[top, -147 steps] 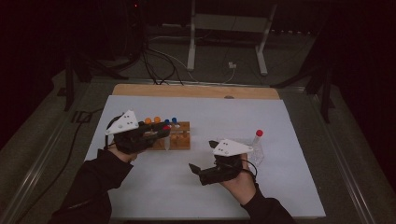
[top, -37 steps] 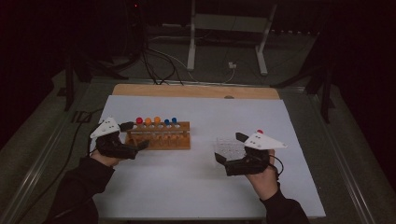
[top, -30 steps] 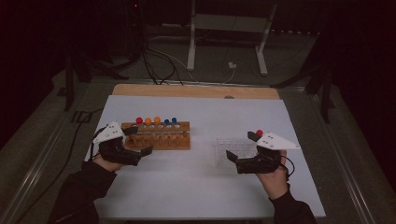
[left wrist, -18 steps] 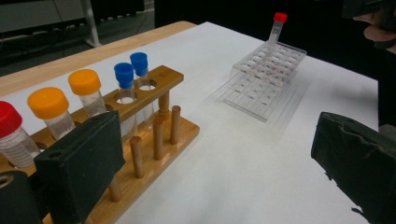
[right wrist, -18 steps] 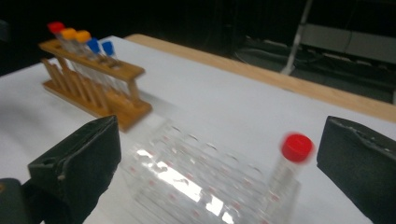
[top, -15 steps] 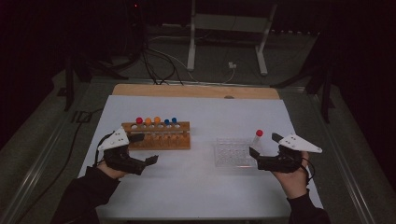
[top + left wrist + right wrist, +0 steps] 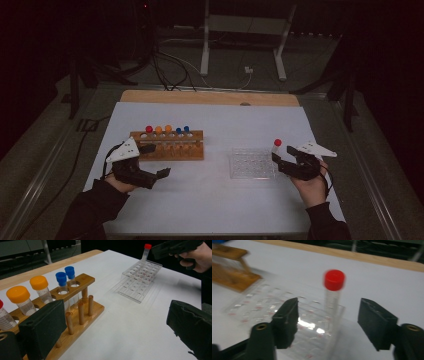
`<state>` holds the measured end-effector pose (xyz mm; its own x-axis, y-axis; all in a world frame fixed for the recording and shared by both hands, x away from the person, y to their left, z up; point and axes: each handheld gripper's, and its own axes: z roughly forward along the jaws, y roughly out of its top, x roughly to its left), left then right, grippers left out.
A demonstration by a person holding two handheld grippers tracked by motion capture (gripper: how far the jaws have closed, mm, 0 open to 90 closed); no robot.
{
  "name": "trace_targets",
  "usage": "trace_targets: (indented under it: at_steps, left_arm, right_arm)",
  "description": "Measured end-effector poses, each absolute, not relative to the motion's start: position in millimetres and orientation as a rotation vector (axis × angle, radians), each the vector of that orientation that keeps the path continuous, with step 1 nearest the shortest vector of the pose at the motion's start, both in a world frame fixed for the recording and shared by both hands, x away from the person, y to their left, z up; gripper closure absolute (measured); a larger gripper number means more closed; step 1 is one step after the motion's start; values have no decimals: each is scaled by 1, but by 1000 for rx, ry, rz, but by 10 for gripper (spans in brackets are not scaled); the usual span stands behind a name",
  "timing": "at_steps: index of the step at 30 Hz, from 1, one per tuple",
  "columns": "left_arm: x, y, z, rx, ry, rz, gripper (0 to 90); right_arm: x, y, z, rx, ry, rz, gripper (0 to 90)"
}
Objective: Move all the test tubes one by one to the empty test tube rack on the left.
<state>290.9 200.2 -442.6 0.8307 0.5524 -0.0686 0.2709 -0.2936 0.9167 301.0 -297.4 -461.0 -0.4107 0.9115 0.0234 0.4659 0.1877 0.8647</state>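
A wooden rack (image 7: 167, 145) holds tubes with red, orange and blue caps (image 7: 65, 275). To its right lies a clear plastic rack (image 7: 252, 163), and a red-capped tube (image 7: 276, 146) stands upright at its far right corner. My right gripper (image 7: 280, 162) reaches that tube from the right. In the right gripper view the tube (image 7: 333, 295) stands between the jaws of the right gripper (image 7: 329, 313), which have just been closing; gaps remain on both sides. My left gripper (image 7: 156, 161) stands open in front of the wooden rack's left end (image 7: 85, 280), holding nothing.
White paper (image 7: 215, 200) covers the table, with a wooden edge (image 7: 210, 97) at the back. Cables and a metal stand's legs (image 7: 240, 45) lie on the floor beyond. Bare paper stretches between the two racks and toward the front.
My right gripper has moved right and down, from in front of the clear rack to the red-capped tube at its right corner. The left gripper has stayed about where it was by the wooden rack.
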Motion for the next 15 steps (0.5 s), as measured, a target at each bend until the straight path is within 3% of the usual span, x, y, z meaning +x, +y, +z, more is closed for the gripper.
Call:
trace_targets:
  at_steps: [2,15]
  left_arm:
    - [291,200,-443,1894,619,315,33]
    - [291,200,-444,1897,622,314,33]
  right_arm:
    - [306,-299,-464,1295,1975,1152,473]
    - [323,-289,-471,1297,2000,1099,741]
